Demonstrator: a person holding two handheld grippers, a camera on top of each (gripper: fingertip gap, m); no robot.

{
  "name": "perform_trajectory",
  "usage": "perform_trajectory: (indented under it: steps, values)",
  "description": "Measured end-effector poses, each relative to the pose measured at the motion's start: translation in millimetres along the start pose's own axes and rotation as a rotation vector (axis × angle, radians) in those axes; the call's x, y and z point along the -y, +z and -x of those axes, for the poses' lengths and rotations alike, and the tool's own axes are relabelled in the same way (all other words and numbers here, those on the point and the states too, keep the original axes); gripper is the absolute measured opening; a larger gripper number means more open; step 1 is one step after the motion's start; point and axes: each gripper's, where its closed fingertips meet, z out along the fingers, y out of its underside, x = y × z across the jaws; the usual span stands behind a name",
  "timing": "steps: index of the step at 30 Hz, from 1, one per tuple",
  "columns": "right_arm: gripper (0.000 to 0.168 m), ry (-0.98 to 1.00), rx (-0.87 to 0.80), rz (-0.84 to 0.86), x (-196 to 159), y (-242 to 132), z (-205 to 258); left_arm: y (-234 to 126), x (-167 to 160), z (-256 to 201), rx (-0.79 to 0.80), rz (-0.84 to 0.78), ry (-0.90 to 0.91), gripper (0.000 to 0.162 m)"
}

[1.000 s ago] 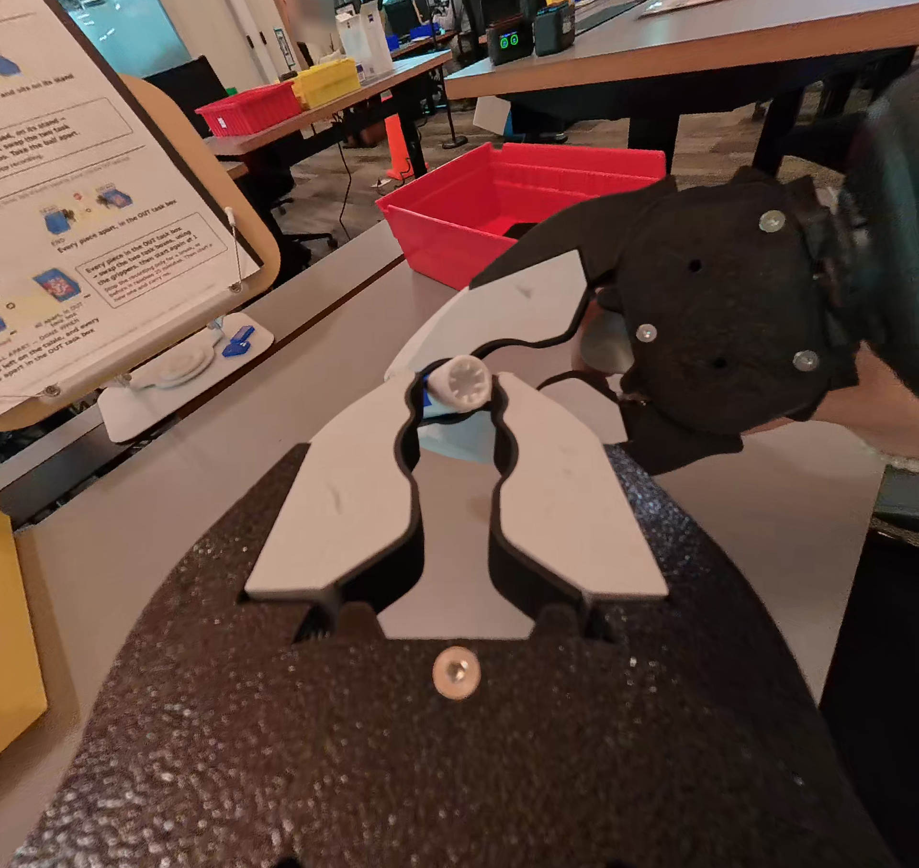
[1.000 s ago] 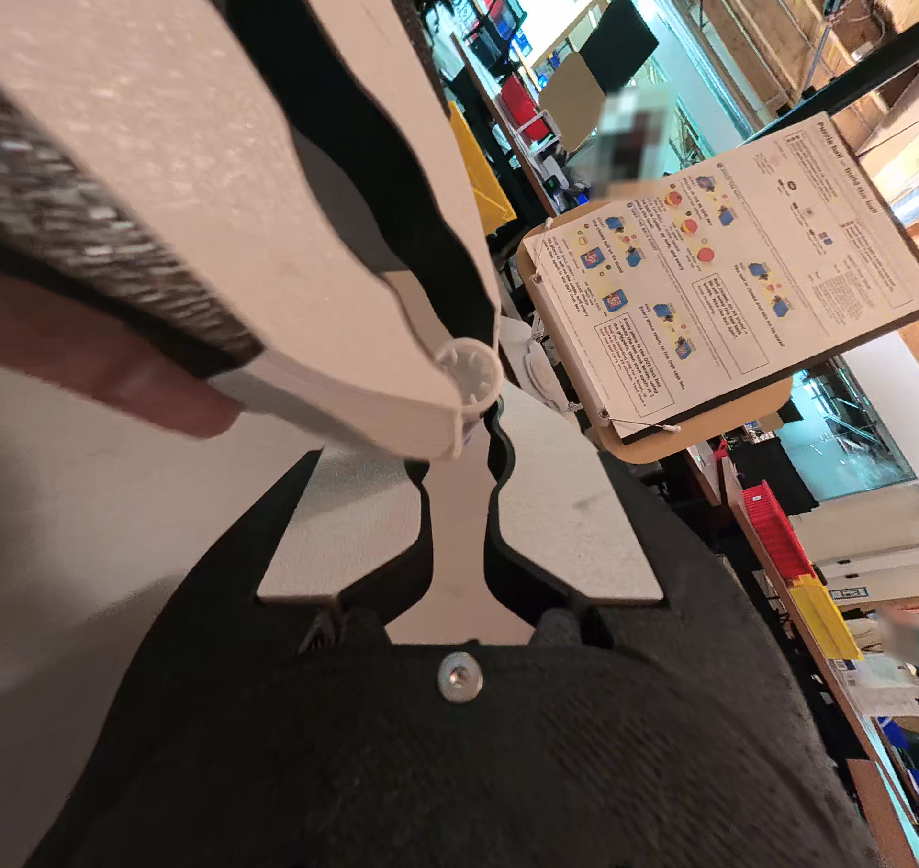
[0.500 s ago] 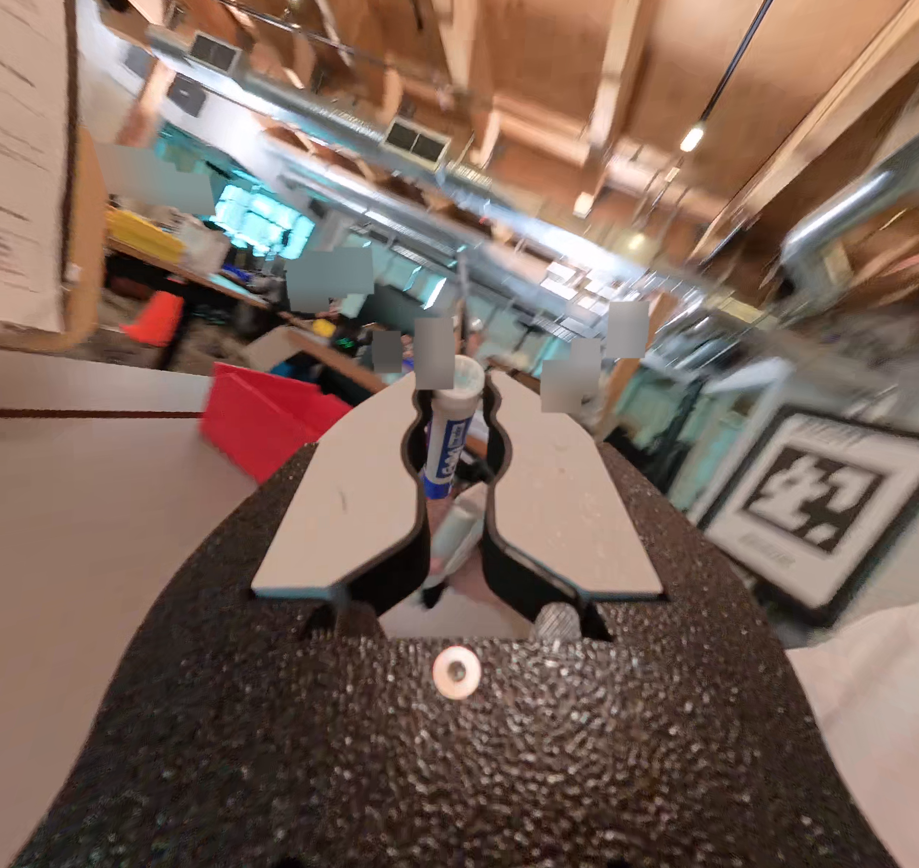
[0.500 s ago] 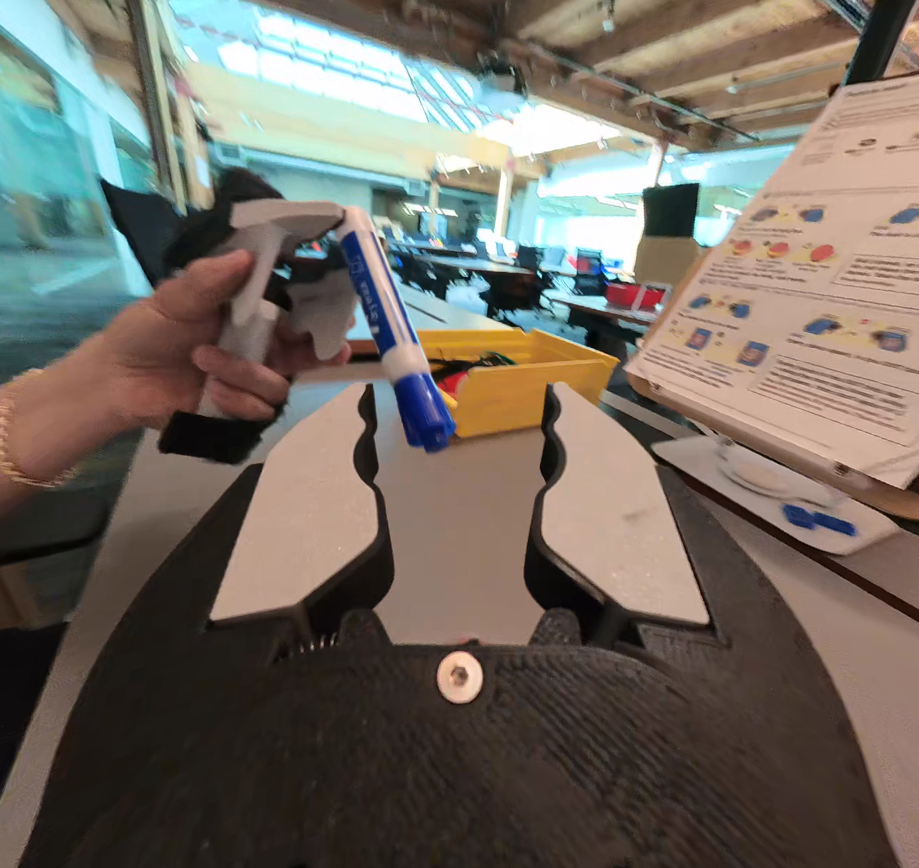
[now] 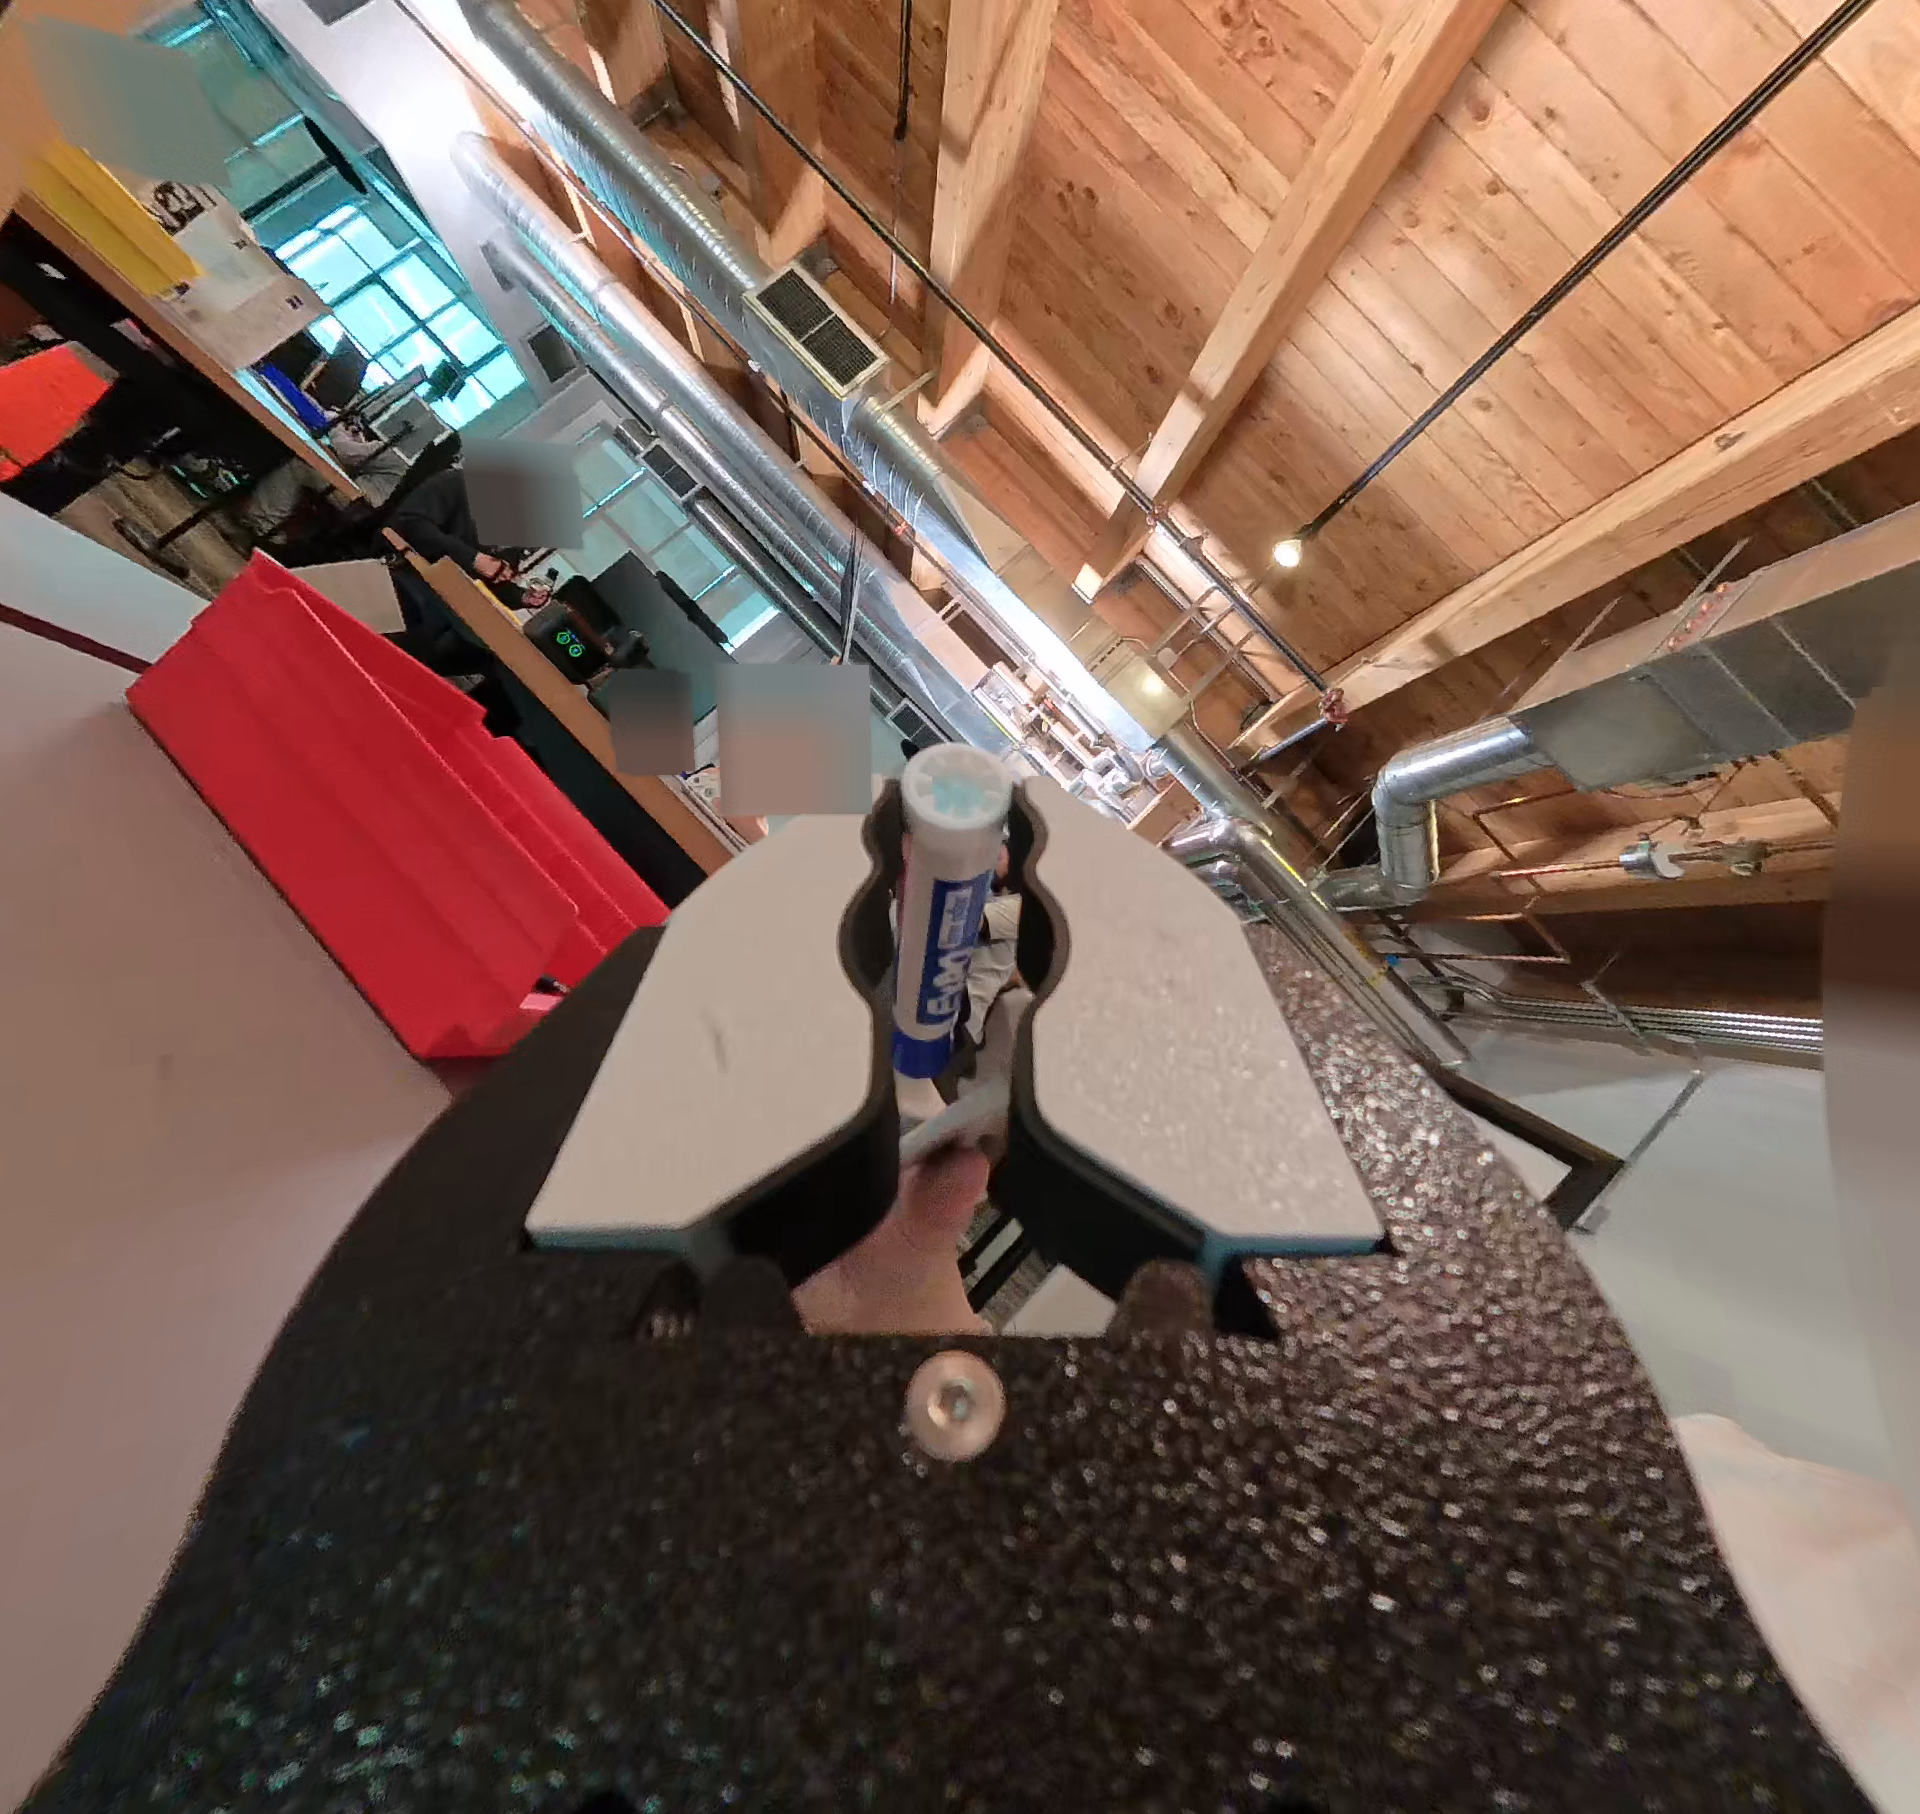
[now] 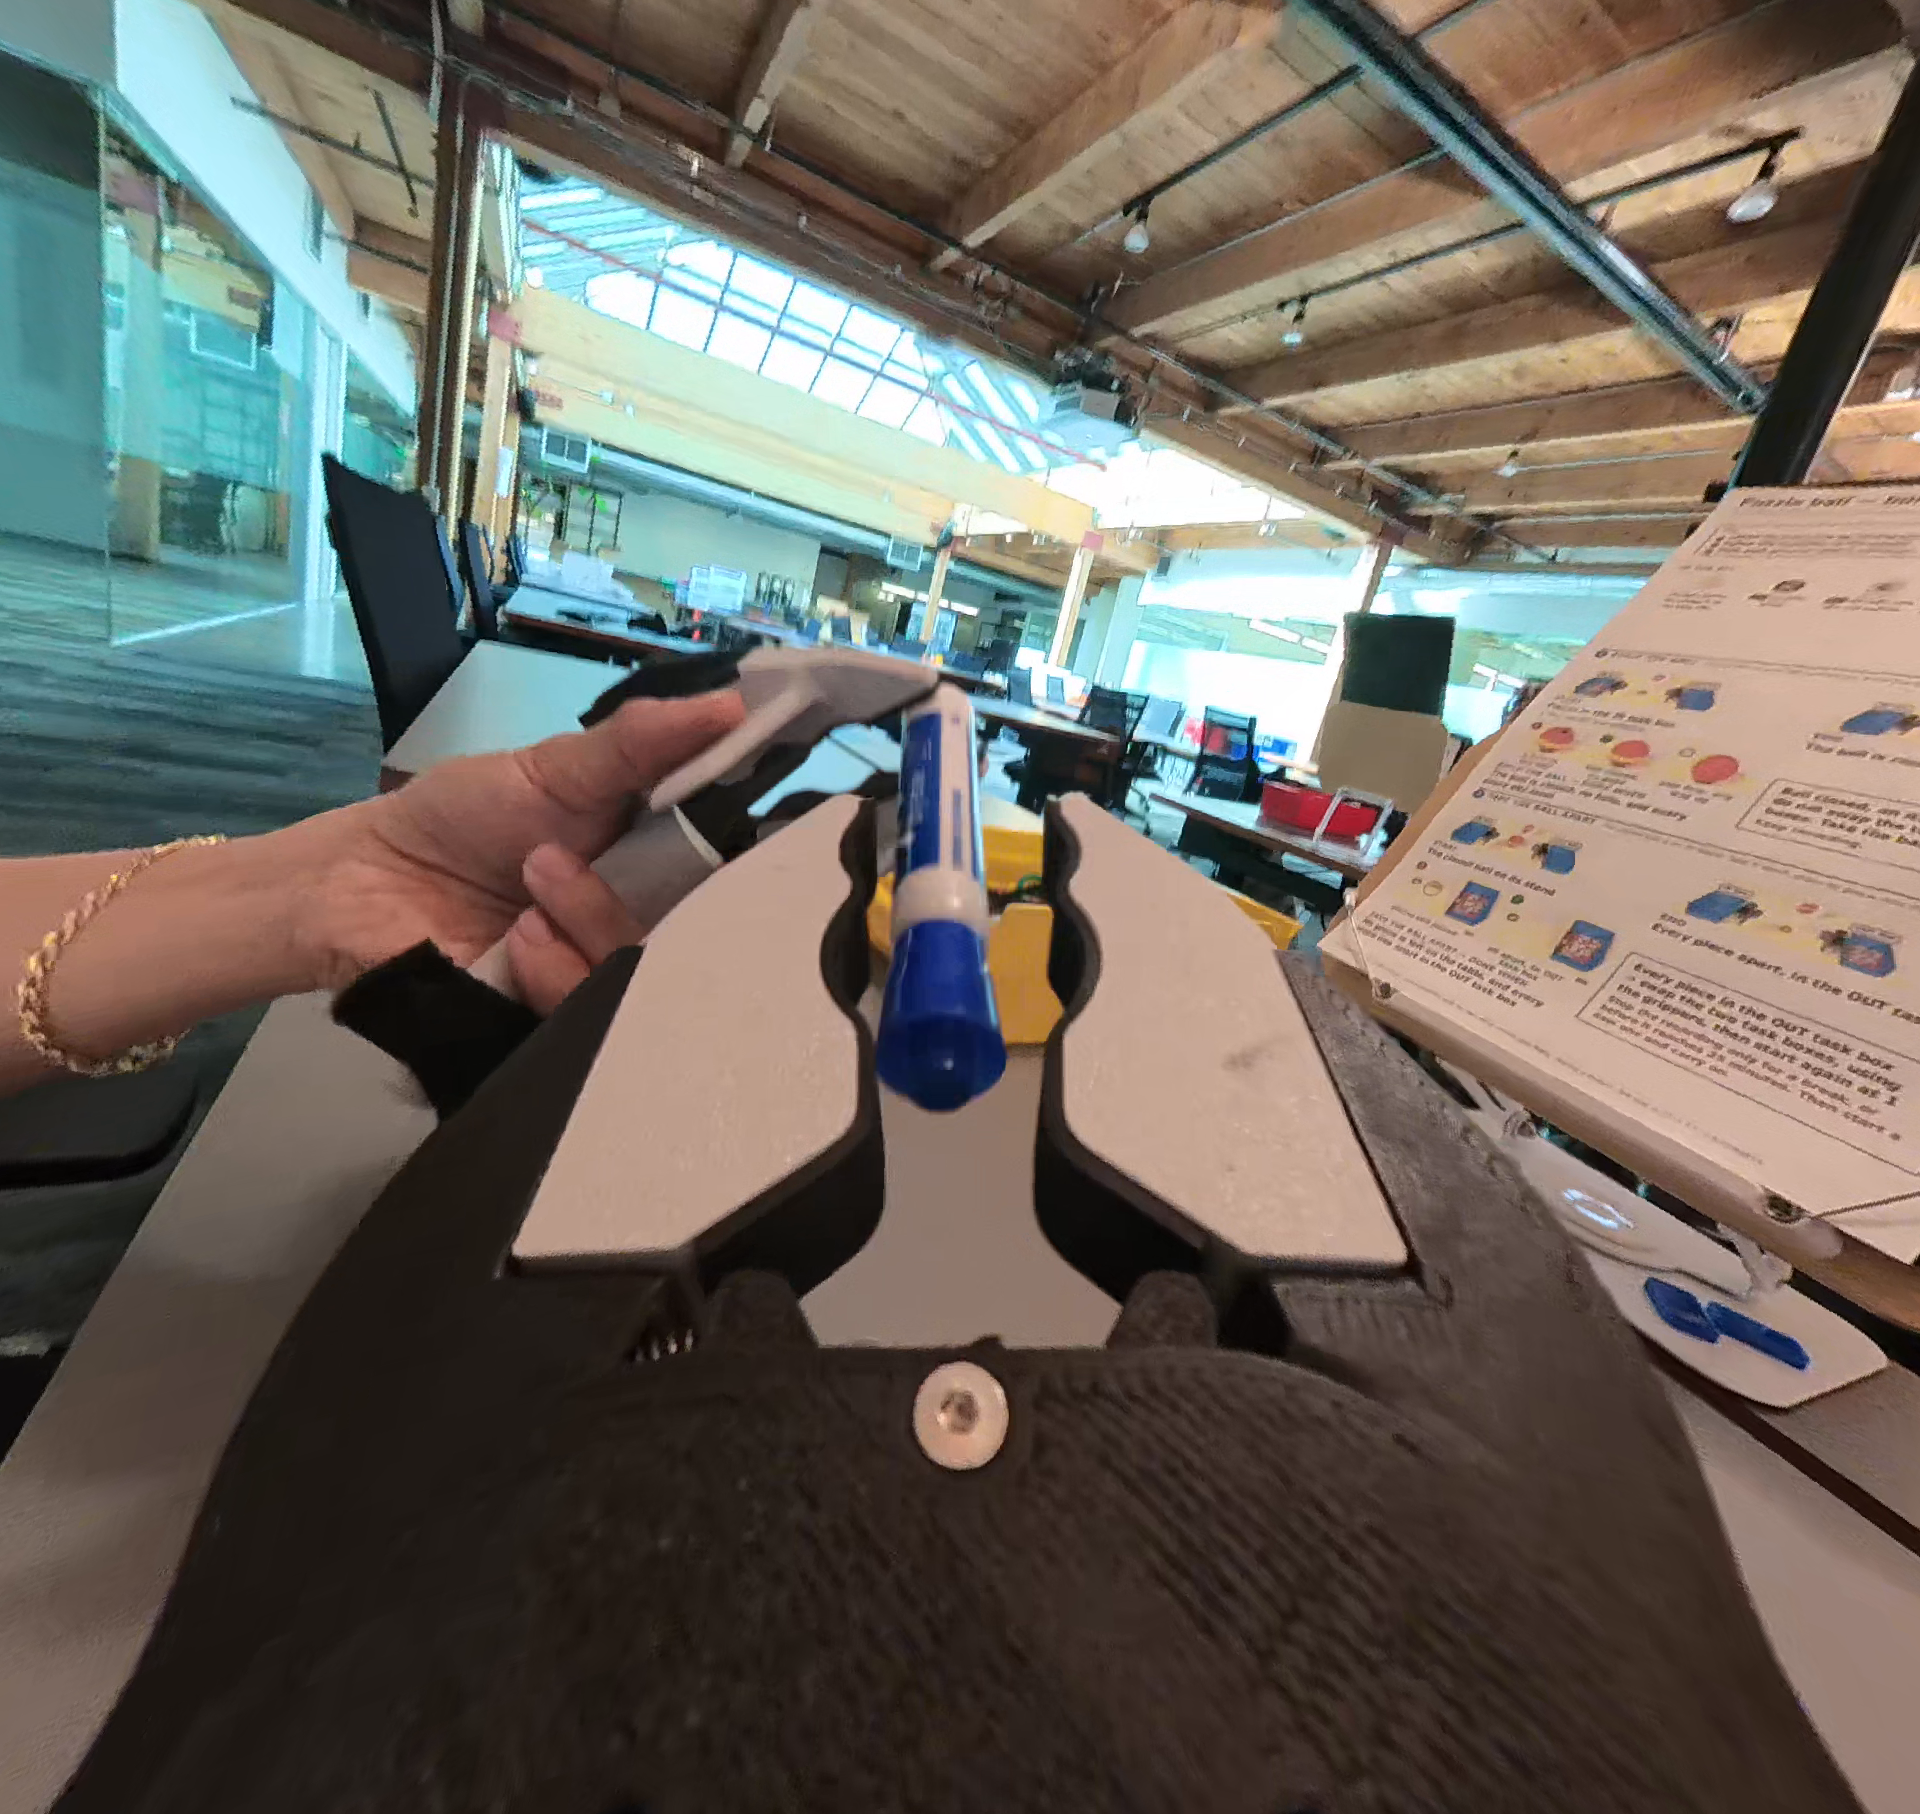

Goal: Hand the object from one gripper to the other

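**Marker clamped in left tool, hanging between spread right-tool fingers**

Left tool (image 5: 954,829): clenched on white-and-blue marker (image 5: 940,917), gripped near its capless white end at the fingertip notch. Pointed up toward wooden ceiling beams (image 5: 1340,133) and silver ducts (image 5: 623,195). Marker barrel running back down through the gap between the fingers. Bit of a hand (image 5: 914,1234) visible through that gap, lower down; what it holds is too blurred to tell.

Right tool (image 6: 961,834): released, fingers (image 6: 727,1037) spread wide, nothing gripped. Marker (image 6: 940,891) in the gap between them, blue cap end toward camera, tilted, not touching either finger as far as visible. Top end of marker pinched by left tool (image 6: 914,699), seen farther off, held in a hand (image 6: 468,871) with a gold chain bracelet (image 6: 62,985) at the wrist.

Outward, right wrist view: grey tabletop (image 6: 208,1245) under the tools. Yellow bin (image 6: 1023,923) behind the marker, partly hidden by the fingers. Instruction sheet on a tilted board (image 6: 1662,891) to the right, on a white stand base with a blue clip (image 6: 1725,1333). Black chair (image 6: 390,590) and rows of desks well beyond.

Outward, left wrist view: red bin (image 5: 353,829) on the tabletop (image 5: 156,1089) at left, well apart from the tool. Mosaic patches over the background.
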Motion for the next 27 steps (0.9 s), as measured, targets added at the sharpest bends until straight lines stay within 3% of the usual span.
perform_trajectory:
  steps: [2,13,19,23,27]
  values:
    - [0.025,0.016,0.01,0.013,-1,0,0,-1,2,1,-0.011,-0.015,-0.038,0.022]
    - [0.034,-0.153,0.06,0.099,-17,2,12,-4,8,8,0.034,-0.093,-0.074,0.022]
    - [0.023,-0.218,0.032,0.148,-24,4,9,-2,4,6,0.027,-0.089,-0.085,0.022]
    - [0.019,-0.242,-0.008,0.156,-20,3,3,0,2,5,0.024,-0.069,-0.043,0.019]
    - [0.019,-0.08,0.036,0.192,-17,2,2,0,0,3,0.04,0.024,0.142,0.02]
